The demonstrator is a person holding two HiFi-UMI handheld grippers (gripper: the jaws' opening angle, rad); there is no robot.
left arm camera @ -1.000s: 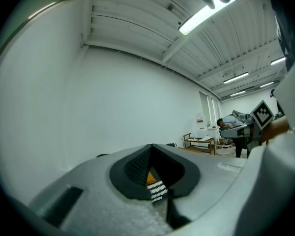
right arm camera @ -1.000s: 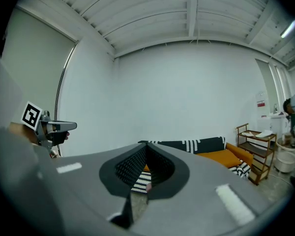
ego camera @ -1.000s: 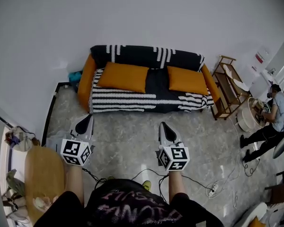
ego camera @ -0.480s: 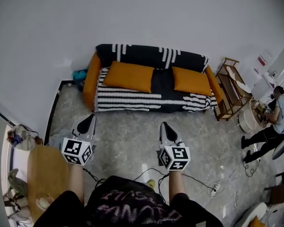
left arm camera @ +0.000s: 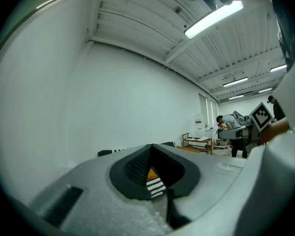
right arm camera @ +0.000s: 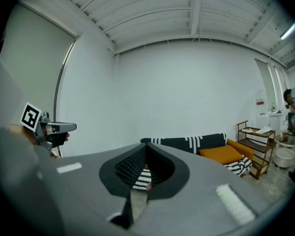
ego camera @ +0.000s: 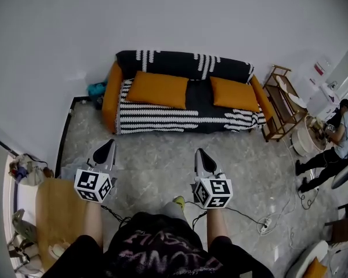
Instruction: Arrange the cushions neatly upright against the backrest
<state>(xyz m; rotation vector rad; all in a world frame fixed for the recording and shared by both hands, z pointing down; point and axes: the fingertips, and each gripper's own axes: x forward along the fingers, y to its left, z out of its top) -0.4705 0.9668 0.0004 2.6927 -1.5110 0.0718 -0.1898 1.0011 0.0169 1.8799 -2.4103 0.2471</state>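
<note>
Both cushions are found lying flat on the sofa [ego camera: 156, 120] seat, well ahead of the tools across the floor [ego camera: 156, 167]. The left cushion [ego camera: 159, 90] is set opposite the left tool [ego camera: 106, 149], the right cushion [ego camera: 234, 94] opposite the right tool [ego camera: 202, 157]. Their long axes are laid parallel to the backrest [ego camera: 180, 65]. The jaws of both tools are pressed together, with nothing held.

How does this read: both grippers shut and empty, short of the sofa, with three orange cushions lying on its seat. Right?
Two orange cushions, not three, lie on the seat: the left cushion and the right cushion, as the head view shows. The rest holds: left gripper and right gripper shut and empty, short of the sofa.
</note>
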